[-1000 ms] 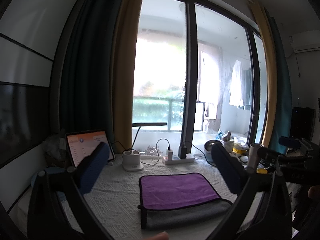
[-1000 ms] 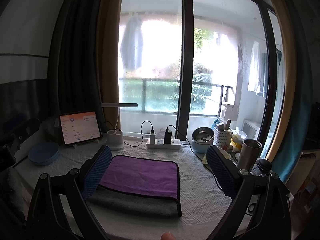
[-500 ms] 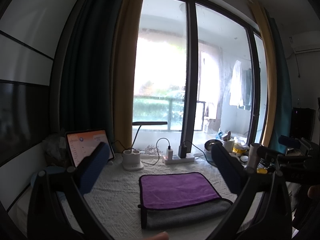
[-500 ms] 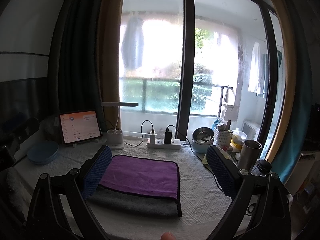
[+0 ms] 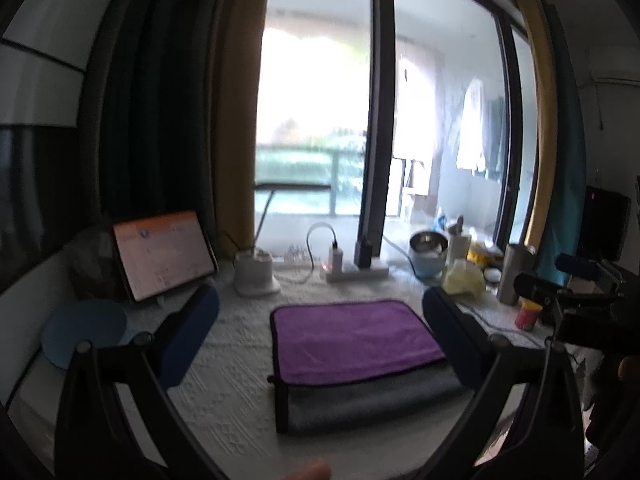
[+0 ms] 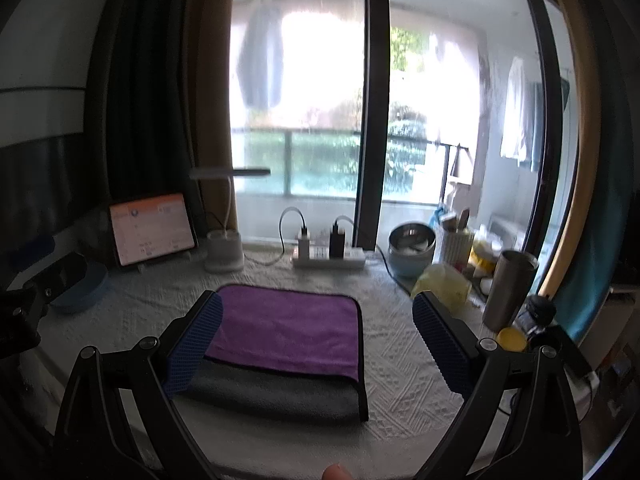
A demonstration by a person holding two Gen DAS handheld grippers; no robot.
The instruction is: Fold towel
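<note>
Fingers [image 5: 192,332] of both grippers spread wide, holding nothing; folded towel [image 6: 288,340] lies below them.

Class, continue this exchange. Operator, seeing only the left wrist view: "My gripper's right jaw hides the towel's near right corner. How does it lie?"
Observer: The towel has that corner flat on the tablecloth, with its black trim showing.
Operator: Are the right gripper jaws open?
Observer: Yes, wide open and empty. The left jaw overlaps the towel's left edge in the picture.
Operator: Is there anything beside the steel tumbler?
Observer: A dark bottle stands just right of it.
</note>
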